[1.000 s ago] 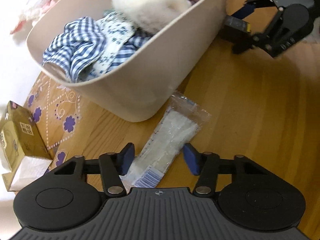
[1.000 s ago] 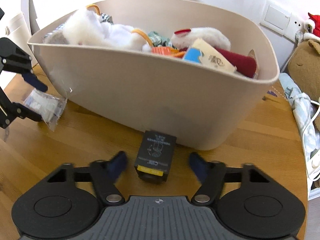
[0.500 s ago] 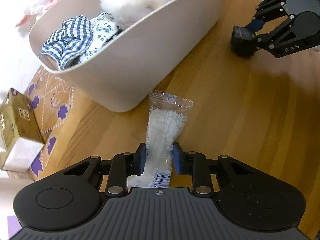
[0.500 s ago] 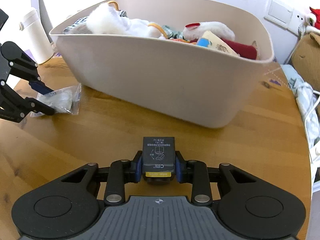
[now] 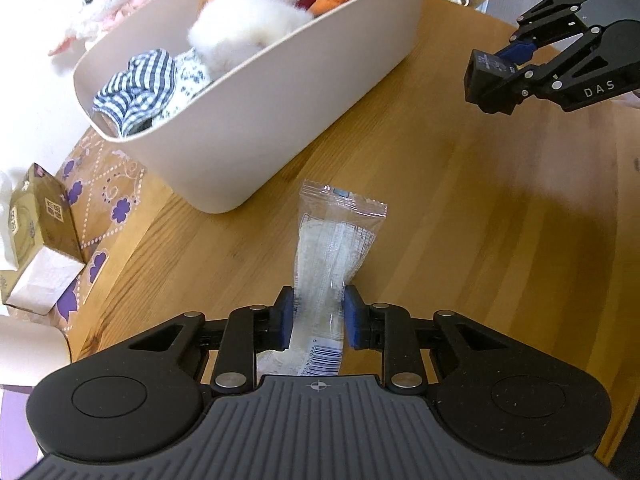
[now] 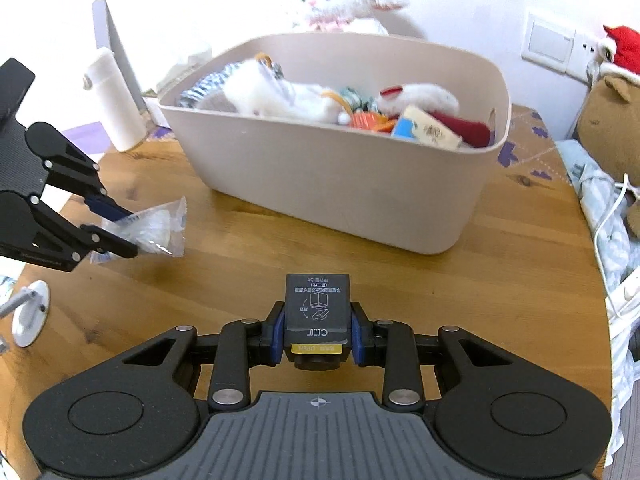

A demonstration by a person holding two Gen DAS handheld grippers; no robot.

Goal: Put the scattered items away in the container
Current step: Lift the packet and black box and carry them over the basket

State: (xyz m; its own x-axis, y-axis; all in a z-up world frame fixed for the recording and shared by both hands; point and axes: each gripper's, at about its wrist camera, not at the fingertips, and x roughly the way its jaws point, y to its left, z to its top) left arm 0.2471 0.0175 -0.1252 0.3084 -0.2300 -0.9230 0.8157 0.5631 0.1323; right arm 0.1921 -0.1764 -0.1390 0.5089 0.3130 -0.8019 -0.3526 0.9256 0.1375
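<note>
Both grippers are loaded, and the bin [image 6: 332, 184] lies ahead of each; the coming move turns on clearing its near wall.

Left gripper [image 5: 316, 318]: its blue pads press the sides of a clear packet [image 5: 334, 240], and the jaws are closing the last bit on it. The packet's long axis runs straight out along the fingers, barcode end back toward the camera, sealed crimp end forward. In the left wrist view the bin [image 5: 280, 92] sits ahead and to the left of the crimp end, its long axis running diagonally from lower left to upper right. The packet tip is near the bin's closest corner but apart from it.

Right gripper [image 6: 318, 338]: clamped on a small black box [image 6: 318, 308], pads on its two long sides, yellow strip at the camera end. The box points forward along the fingers toward the middle of the bin's long wall, with bare table [image 6: 400, 280] between them. The box appears clear of the tabletop.

The bin is already heaped with soft toys and cloth. Its rim seems to stand above both held items, so each hand likely needs to rise before moving forward. Judged from the right wrist view, the two grippers look about equally near the bin; the left faces a corner, the right the broad wall.
</note>
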